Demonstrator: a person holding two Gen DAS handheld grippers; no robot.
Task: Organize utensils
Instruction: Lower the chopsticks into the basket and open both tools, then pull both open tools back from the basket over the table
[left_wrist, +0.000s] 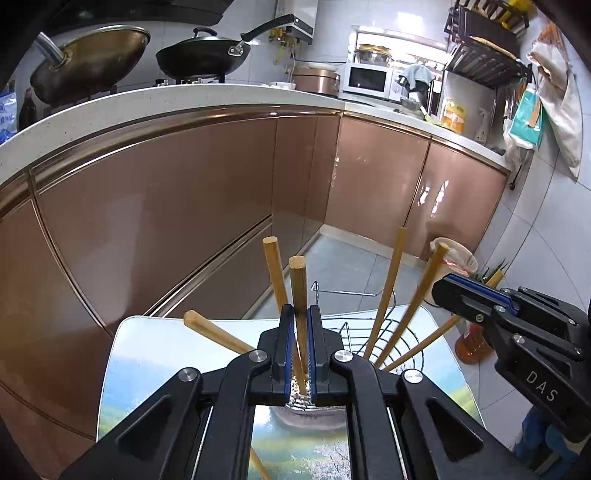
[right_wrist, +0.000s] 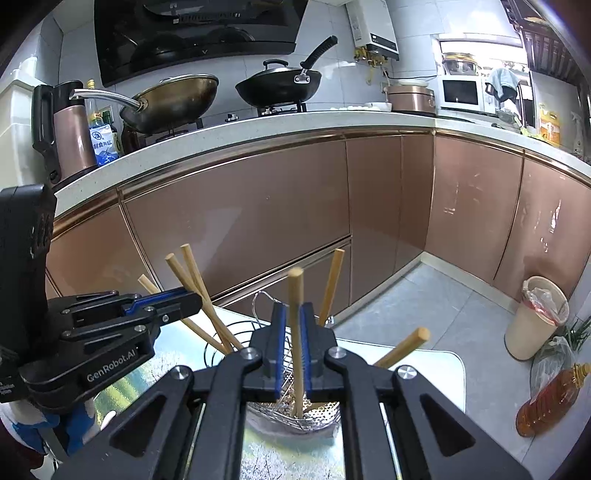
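Note:
Several wooden chopsticks stand in a wire utensil basket (left_wrist: 388, 332) on a small table with a landscape print (left_wrist: 147, 354). My left gripper (left_wrist: 300, 314) is shut on one upright chopstick (left_wrist: 297, 280); another chopstick (left_wrist: 275, 269) rises just left of it. My right gripper (right_wrist: 291, 314) is closed around another upright chopstick (right_wrist: 296, 295) whose lower end rests in the basket (right_wrist: 295, 413). The right gripper shows in the left wrist view (left_wrist: 476, 299), and the left gripper shows in the right wrist view (right_wrist: 166, 306).
Brown kitchen cabinets (left_wrist: 184, 206) stand behind the table under a white counter (left_wrist: 184, 96) with two woks. A bin (right_wrist: 535, 317) and an oil bottle (right_wrist: 550, 398) stand on the floor at the right.

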